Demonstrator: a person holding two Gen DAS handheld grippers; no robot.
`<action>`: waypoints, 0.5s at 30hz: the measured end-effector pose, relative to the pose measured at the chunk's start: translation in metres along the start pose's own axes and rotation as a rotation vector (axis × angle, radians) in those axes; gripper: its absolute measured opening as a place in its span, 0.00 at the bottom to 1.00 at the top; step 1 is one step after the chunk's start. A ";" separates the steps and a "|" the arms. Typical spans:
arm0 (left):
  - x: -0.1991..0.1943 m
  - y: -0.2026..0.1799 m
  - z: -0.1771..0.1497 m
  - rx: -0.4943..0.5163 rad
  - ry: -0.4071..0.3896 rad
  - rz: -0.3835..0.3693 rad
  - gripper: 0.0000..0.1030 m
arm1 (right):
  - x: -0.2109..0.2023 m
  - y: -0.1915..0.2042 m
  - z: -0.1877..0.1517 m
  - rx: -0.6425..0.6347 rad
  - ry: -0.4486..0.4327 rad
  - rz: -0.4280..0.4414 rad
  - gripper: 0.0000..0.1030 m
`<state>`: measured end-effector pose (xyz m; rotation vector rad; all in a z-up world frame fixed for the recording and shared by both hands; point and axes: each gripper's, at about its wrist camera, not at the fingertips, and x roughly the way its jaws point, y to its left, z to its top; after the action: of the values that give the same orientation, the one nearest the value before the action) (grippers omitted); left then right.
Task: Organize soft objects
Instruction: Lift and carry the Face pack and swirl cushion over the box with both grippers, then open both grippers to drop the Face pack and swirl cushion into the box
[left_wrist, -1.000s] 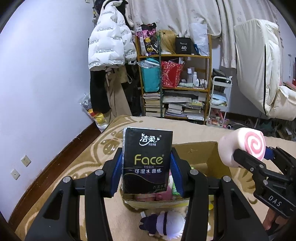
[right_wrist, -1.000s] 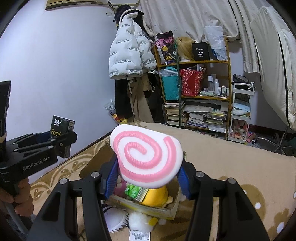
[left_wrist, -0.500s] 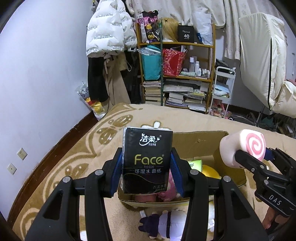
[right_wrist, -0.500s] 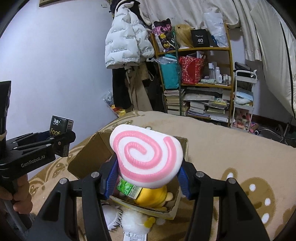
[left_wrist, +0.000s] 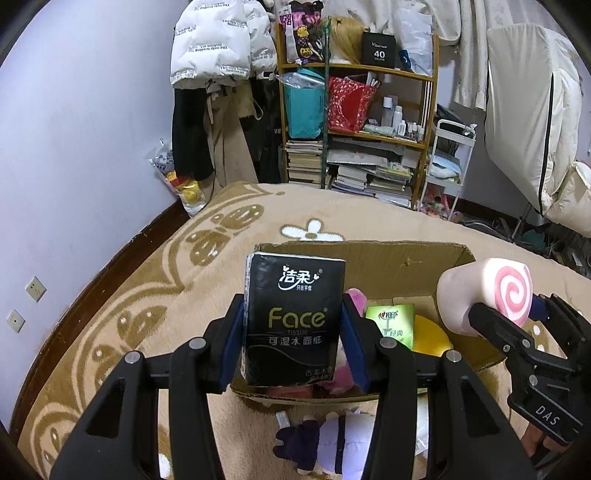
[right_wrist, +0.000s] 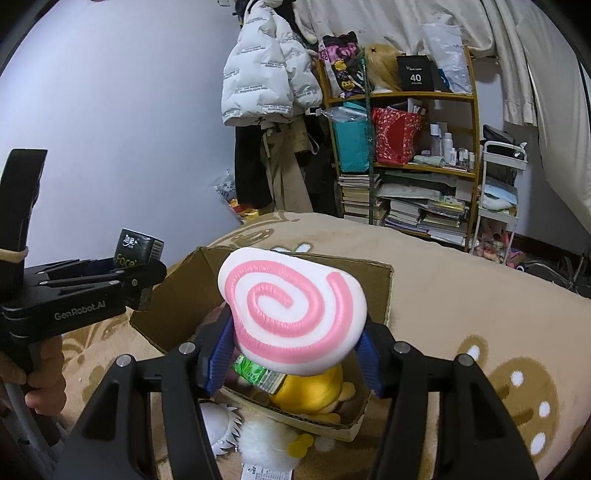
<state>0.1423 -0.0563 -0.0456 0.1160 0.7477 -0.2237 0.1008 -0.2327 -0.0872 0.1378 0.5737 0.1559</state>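
the left tongs (left_wrist: 293, 325) are closed on a black, rectangular plastic-wrapped pack of "face" tissues (left_wrist: 293, 317), gripped by its two long sides so the pack stands upright with its printed face toward the camera. the right tongs (right_wrist: 293, 350) are closed on a white, squashy spiral cushion with a raised pink swirl (right_wrist: 291, 314), pinched low at its narrow end so the wide swirled face stands clear above the blue pads (right_wrist: 218, 360). both loads hang over the open brown cardboard box (left_wrist: 406, 258) that sits on the tan patterned blanket of the bed (left_wrist: 147, 295), which i judge is where they are meant to be dropped: the pack is over the box's near-left part, the cushion over its right side.

the pack looks glossy and slightly dented at its edges, giving under the squeeze. the cushion looks foam-like, its rim bulging where the pads press in.

the box already holds a small green packet (left_wrist: 391, 321), a round yellow plush (right_wrist: 314, 391) and something pink (left_wrist: 341, 376). just outside its near wall lie a purple-and-white plush doll (left_wrist: 325, 443) and a white fluffy toy (right_wrist: 266, 439), not yet put away.
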 end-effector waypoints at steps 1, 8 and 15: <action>0.001 0.000 0.000 -0.001 0.005 -0.003 0.46 | 0.000 0.001 -0.001 -0.002 0.001 0.001 0.61; 0.006 -0.002 -0.004 0.000 0.036 -0.022 0.46 | -0.005 0.009 0.001 -0.022 -0.012 0.020 0.64; 0.011 -0.005 -0.008 0.007 0.071 -0.024 0.47 | 0.006 0.012 -0.005 -0.033 0.038 0.016 0.64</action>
<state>0.1440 -0.0616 -0.0592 0.1226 0.8195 -0.2463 0.1015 -0.2192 -0.0929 0.1073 0.6079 0.1841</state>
